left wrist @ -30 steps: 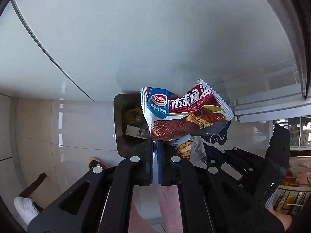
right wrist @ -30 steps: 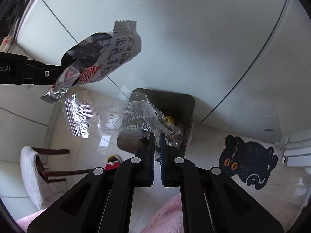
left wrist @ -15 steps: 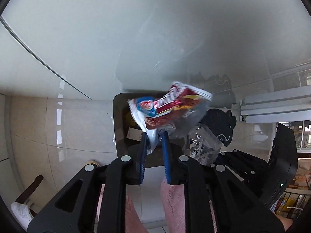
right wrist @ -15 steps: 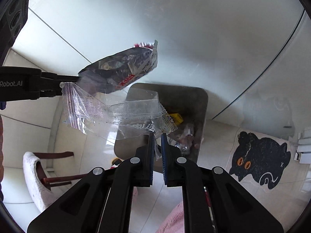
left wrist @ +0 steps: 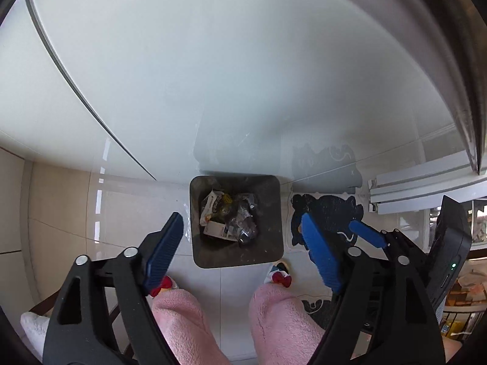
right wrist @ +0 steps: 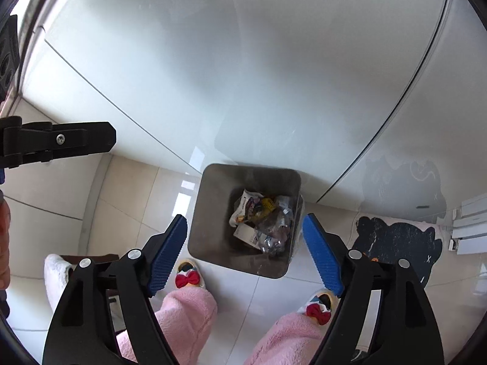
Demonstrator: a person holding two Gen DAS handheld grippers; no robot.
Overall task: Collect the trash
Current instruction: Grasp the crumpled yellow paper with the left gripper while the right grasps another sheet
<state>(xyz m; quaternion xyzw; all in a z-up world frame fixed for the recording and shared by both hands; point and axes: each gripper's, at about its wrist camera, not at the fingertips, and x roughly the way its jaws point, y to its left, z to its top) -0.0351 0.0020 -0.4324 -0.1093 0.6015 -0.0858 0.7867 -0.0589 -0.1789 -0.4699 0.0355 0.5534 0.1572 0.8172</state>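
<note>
A dark square trash bin stands on the floor against the white wall, also in the right wrist view. Crumpled wrappers lie at its bottom, seen too in the right wrist view. My left gripper is open and empty, held above the bin. My right gripper is open and empty above the bin too. Its blue pad shows at the right of the left wrist view. The left gripper's black finger shows at the left of the right wrist view.
The person's pink trouser legs and slippers with red bows stand right before the bin. A black cat-shaped mat lies right of it. A chair with a white cushion is at the lower left. Cream floor tiles surround the bin.
Both grippers opened. The red snack wrapper left the left gripper and the clear wrapper left the right gripper; both now lie in the bin.
</note>
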